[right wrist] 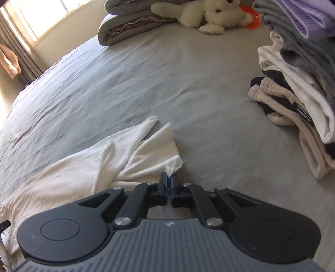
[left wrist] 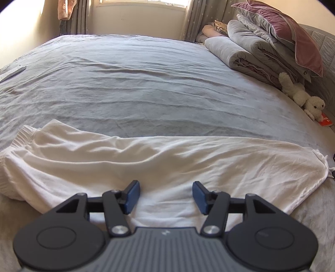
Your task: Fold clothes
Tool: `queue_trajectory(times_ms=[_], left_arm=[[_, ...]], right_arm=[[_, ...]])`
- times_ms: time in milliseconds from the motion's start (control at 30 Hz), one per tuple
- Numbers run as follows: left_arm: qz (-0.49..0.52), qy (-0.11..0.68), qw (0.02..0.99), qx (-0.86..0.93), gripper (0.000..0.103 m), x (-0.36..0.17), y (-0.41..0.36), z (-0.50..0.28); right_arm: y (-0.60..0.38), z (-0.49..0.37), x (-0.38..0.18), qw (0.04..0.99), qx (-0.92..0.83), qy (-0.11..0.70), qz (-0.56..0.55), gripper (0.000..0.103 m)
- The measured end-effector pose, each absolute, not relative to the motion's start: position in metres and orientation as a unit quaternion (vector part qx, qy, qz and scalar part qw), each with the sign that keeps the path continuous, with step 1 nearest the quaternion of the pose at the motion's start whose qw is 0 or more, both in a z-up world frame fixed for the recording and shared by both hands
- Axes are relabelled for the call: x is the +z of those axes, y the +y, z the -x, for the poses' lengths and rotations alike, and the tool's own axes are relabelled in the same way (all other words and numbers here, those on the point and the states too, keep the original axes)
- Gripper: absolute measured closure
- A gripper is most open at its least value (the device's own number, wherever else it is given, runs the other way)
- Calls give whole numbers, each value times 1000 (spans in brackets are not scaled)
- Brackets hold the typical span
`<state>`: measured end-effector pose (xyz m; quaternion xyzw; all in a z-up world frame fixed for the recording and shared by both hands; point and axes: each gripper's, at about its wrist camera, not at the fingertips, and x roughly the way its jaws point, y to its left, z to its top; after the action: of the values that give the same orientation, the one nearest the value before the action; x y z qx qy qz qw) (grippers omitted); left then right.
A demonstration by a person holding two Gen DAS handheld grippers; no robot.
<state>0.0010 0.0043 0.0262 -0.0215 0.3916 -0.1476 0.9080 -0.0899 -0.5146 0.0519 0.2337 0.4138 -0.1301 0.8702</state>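
White trousers (left wrist: 159, 165) lie lengthwise across the near side of the grey bed (left wrist: 146, 87). Left tongs (left wrist: 165, 196) gape wide over their middle, nothing pinched. Right tongs (right wrist: 168, 186) clamped on the hem corner. Folded clothes stack (right wrist: 297, 83) far right.

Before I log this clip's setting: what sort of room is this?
Most likely a bedroom: a wide bed, rolled quilts with a pillow on top, and a curtained window.

daylight from blown-out window (left wrist: 142, 3), soft shadows, fisheye-curved edges, slight blur
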Motion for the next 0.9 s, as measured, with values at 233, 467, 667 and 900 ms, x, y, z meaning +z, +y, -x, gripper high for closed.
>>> queue_trajectory(times_ms=[233,467,667,900], left_arm=[[19,391,909,-144,44,25,1,-2],[14,389,910,-145,42,25,0,-2],[20,392,908,-148,42,26,2,-3],[26,396,906,-149,42,27,2,-4]], right_arm=[[-497,91,81,913,-99,338,-205,88],[-507,62,78,912,-152,341,-170,74],[-532,41,51,896,-135,392,-160,70],[-509,39,55,909,-106,390,-102,101]])
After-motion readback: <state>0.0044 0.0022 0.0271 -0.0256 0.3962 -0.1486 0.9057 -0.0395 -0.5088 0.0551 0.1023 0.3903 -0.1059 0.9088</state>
